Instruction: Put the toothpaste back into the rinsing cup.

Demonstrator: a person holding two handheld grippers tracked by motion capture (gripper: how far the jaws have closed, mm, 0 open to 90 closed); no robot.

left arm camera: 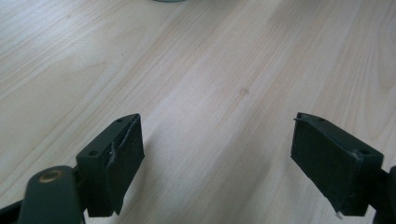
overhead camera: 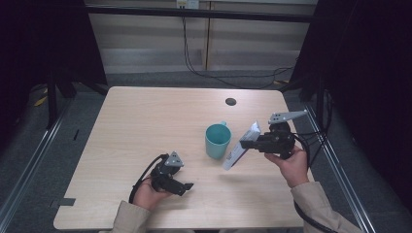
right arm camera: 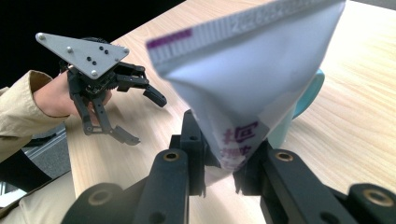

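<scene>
The white, purple-printed soft tube (overhead camera: 241, 147) is clamped in the right claw (overhead camera: 247, 144) at frame right beside the teal ceramic mug (overhead camera: 217, 140), apparently to be lowered into it, while the left claw (overhead camera: 187, 186), lower left, is held apart and empty.

A light wooden table (overhead camera: 145, 126) stands on grey floor (overhead camera: 155, 77), pale wall panels (overhead camera: 145, 43) behind, dark curtains (overhead camera: 379, 97) flanking.

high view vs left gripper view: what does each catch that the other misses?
High view alone: the teal mug, the white tube clamped in the right gripper and tilted beside the mug, both hands, and the dark round hole near the table's far edge.

Left gripper view alone: a close look between the left gripper jaws, standing wide apart with nothing between them, plus the wood grain beneath.

Both: the left gripper and the light wooden table.
</scene>
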